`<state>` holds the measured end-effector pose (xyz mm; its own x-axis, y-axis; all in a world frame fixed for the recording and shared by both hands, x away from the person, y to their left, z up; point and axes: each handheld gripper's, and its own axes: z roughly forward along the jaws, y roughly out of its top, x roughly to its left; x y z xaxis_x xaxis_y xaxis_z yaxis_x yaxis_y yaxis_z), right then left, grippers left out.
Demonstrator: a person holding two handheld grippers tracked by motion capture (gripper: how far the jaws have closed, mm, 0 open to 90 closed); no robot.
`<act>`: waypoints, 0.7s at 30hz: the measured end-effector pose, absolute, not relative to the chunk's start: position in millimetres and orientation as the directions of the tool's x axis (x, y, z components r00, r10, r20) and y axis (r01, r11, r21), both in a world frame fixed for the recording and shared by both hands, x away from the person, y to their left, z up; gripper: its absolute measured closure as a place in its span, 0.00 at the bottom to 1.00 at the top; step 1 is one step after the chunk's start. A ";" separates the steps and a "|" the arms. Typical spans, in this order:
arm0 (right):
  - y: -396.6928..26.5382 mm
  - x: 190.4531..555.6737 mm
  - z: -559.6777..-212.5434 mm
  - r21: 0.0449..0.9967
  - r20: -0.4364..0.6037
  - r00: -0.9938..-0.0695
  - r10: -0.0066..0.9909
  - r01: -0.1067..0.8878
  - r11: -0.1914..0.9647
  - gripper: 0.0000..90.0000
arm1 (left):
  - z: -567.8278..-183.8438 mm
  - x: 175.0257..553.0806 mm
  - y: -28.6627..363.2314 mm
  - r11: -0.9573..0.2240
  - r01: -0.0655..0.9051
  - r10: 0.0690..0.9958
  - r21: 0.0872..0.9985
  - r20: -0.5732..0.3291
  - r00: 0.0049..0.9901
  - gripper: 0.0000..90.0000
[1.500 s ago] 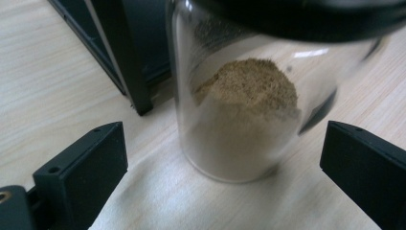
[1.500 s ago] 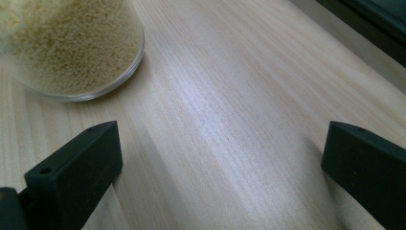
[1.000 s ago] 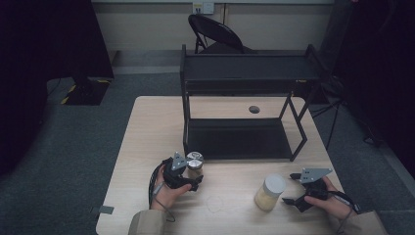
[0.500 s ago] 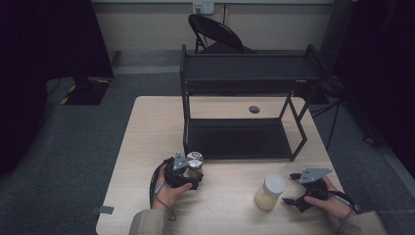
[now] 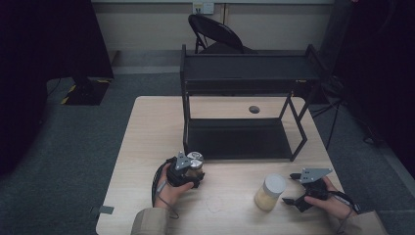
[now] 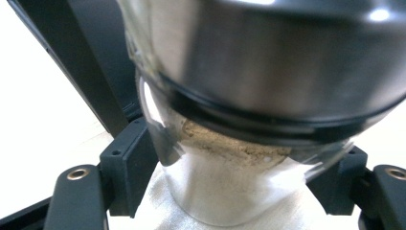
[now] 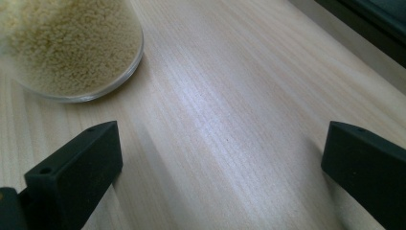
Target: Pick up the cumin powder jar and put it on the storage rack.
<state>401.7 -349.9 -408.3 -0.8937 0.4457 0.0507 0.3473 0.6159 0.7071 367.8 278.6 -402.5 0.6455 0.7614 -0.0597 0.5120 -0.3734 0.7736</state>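
A small glass jar with a silver metal lid (image 5: 195, 159) stands near the table's front left, holding tan powder (image 6: 225, 143). My left gripper (image 5: 192, 172) is around it. Its jaws have just been closing, and both black pads (image 6: 129, 167) now press on the glass below the lid. A second jar with a white lid (image 5: 270, 192), full of pale yellow grains (image 7: 67, 43), stands at the front right. My right gripper (image 5: 289, 188) lies just right of that jar, its jaws wide apart over bare wood (image 7: 220, 163) and nothing between them.
A black two-tier shelf rack (image 5: 244, 73) stands on the far half of the light wooden table (image 5: 147, 147), its lower tier just behind the silver-lidded jar. A small dark round spot (image 5: 254, 109) lies under the rack. A folding chair (image 5: 215, 29) stands beyond the table.
The left gripper's jaws have drawn in onto the silver-lidded jar. Both hands and both jars have stayed where they were.
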 end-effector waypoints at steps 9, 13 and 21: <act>-349.9 401.7 -408.2 0.707 0.051 -0.894 0.446 0.348 0.616 0.00 | -400.5 365.6 274.4 -0.399 0.490 0.757 0.775 -0.022 0.652 0.34; -349.9 401.7 -408.2 0.707 0.051 -0.894 0.446 0.348 0.616 0.00 | -398.6 364.3 271.4 -0.402 0.495 0.764 0.770 -0.015 0.645 0.34; -349.8 401.6 -408.2 0.707 0.051 -0.893 0.447 0.348 0.616 0.00 | -396.9 362.3 271.9 -0.402 0.489 0.764 0.775 -0.010 0.645 0.34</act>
